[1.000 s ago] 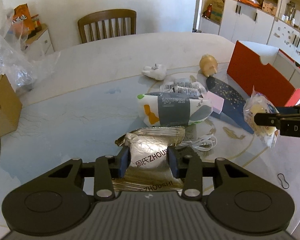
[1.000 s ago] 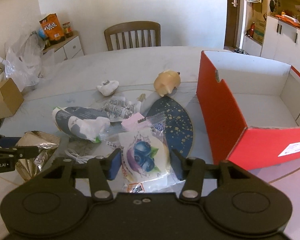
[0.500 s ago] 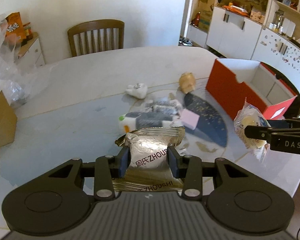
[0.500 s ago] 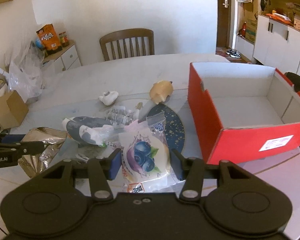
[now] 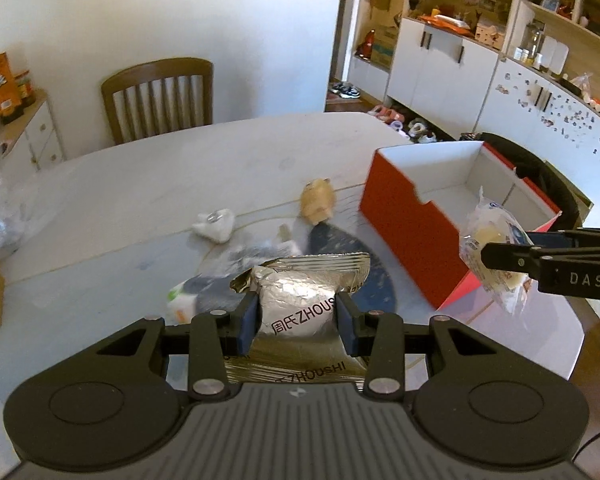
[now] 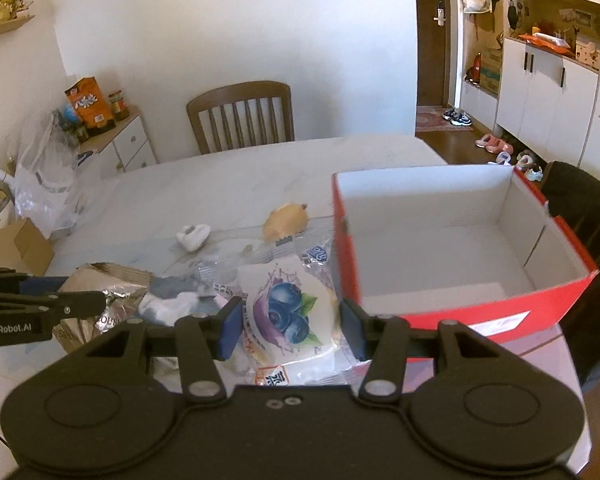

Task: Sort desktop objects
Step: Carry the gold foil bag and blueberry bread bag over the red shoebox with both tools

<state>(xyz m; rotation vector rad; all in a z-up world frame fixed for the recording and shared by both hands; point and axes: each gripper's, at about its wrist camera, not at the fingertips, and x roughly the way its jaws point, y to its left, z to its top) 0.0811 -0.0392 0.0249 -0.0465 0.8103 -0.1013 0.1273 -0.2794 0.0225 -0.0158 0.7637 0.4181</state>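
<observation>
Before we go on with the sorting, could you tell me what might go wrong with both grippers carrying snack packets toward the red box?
1. The right gripper pinches the blueberry packet across slack wrapper; it could slip out before reaching the red box.
2. The left gripper holds the silver foil packet well short of the box; both heading there together could collide.
3. The box wall is tall; a low approach may shove it.

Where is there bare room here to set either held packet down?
Free: the floor of the red box, and the far tabletop between the chair and the white toy. Crowded: the patch around the dark oval mat left of the box.
</observation>
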